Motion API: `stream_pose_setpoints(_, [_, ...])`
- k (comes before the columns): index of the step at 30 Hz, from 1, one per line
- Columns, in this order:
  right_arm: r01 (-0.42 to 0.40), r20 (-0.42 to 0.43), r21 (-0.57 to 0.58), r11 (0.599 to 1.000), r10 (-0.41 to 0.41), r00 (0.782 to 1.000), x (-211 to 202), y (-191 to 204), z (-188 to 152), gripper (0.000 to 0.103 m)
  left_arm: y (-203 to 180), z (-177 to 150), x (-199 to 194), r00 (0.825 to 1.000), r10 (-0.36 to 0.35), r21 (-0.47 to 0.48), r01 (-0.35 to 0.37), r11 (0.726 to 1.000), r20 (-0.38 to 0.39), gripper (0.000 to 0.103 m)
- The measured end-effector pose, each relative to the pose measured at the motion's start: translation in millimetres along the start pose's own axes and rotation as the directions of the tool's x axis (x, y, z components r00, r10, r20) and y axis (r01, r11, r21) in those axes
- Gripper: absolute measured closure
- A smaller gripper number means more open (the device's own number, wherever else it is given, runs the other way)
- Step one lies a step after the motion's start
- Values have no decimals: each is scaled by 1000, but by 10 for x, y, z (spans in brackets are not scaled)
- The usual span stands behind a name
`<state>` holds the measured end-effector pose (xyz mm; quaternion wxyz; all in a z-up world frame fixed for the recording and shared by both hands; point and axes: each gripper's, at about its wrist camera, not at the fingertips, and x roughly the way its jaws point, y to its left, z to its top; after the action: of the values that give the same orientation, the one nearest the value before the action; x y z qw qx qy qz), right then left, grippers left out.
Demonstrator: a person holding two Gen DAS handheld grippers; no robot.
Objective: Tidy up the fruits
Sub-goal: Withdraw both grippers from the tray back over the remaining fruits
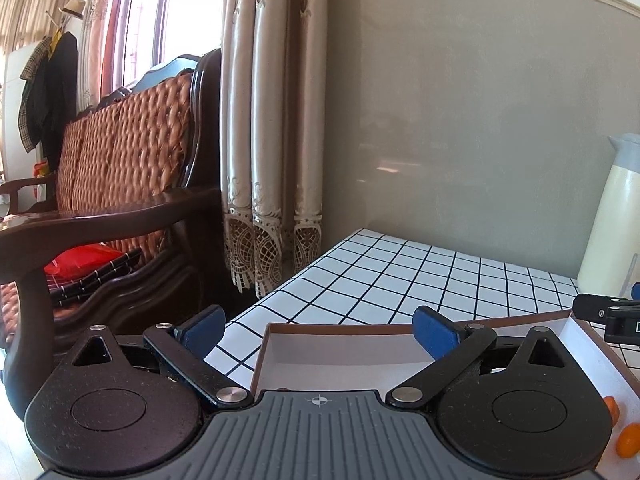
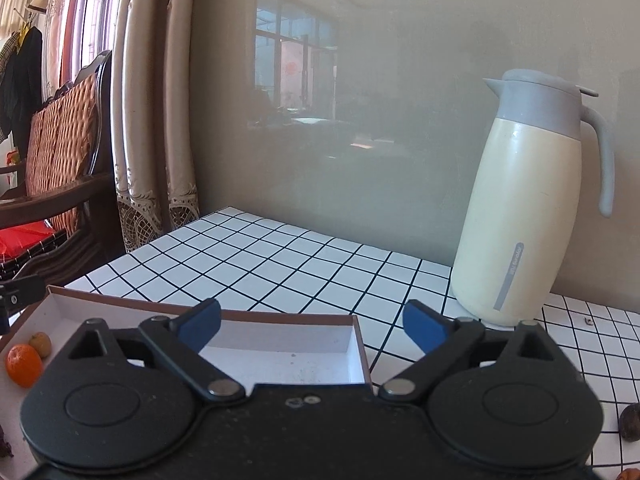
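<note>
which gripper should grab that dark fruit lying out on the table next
Right. The dark fruit lies on the checked table beside the open right gripper, outside the box; the left wrist view does not show it.

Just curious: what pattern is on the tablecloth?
White tablecloth with a black grid; clearest in the right wrist view.

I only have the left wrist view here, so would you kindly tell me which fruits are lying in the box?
Observer: The right wrist view shows an orange mandarin in the white box, near its left end.
Operator: Thank you. Is anything beside it?
Observer: Yes, a smaller yellowish fruit lies just behind it, close by.
Operator: Is any fruit still outside the box?
Observer: A dark brown fruit lies on the checked tablecloth at the right edge, in front of the cream thermos jug.
Operator: And is the right gripper holding anything?
Observer: No, the right gripper is open and empty above the box.
</note>
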<state>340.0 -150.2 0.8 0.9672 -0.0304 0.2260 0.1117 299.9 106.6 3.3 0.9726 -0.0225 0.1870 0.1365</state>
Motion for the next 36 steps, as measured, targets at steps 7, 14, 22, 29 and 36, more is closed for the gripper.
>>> stream_pose_setpoints(7, [3, 14, 10, 1000, -3, 1000, -140, -30, -14, 7, -52, -25, -113, 1000, -18, 7, 17, 1000, 13, 3])
stream_pose_setpoints(14, [6, 34, 1, 1000, -6, 999, -492, -94, -120, 6, -214, -91, -457, 994, -80, 27, 78, 997, 69, 0])
stream_pose_setpoints(22, [35, 30, 9, 999, -35, 999, -917, -287, -334, 6, -448, -204, -862, 984, -142, 33, 139, 990, 111, 0])
stream_pose_setpoints(29, [83, 28, 9, 996, -83, 996, -1241, -512, -496, 6, -766, -383, -1138, 972, -224, 130, 213, 968, 72, 0])
stream_pose_setpoints(36, [134, 36, 8, 991, -134, 990, -1518, -741, -643, 6, -1120, -473, -1385, 945, -317, 163, 301, 940, 84, 0])
